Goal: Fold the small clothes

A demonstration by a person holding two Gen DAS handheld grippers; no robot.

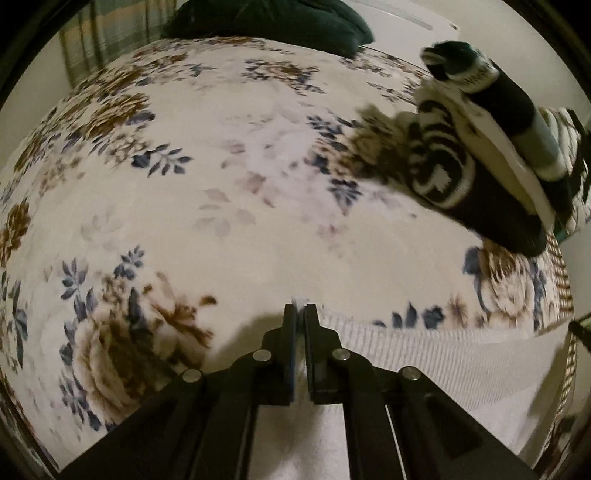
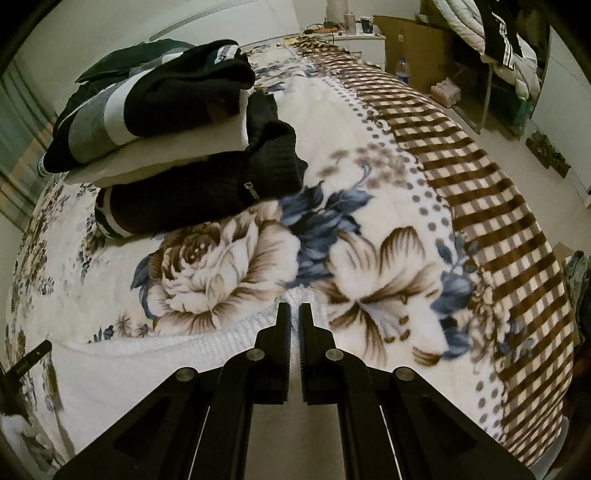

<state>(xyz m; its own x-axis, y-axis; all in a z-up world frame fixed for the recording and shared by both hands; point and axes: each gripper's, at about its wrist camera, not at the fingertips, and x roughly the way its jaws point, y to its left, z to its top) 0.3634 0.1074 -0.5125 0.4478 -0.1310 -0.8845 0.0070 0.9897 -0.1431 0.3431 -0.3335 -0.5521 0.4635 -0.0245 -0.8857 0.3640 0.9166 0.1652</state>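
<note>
Dark folded stack [image 2: 173, 144] beyond tongs [image 2: 294, 314]

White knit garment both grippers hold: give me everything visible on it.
The white garment looks like ribbed knit, soft and plain, no print visible. It lies on the floral blanket, its ribbed edge pinched by the left gripper and right gripper, both shut on it. The rest runs under the cameras, so its type is unclear.

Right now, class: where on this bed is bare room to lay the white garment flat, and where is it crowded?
Free: the floral blanket between the white knit garment and the dark pillow. Crowded: the folded stack near the checked border.
</note>
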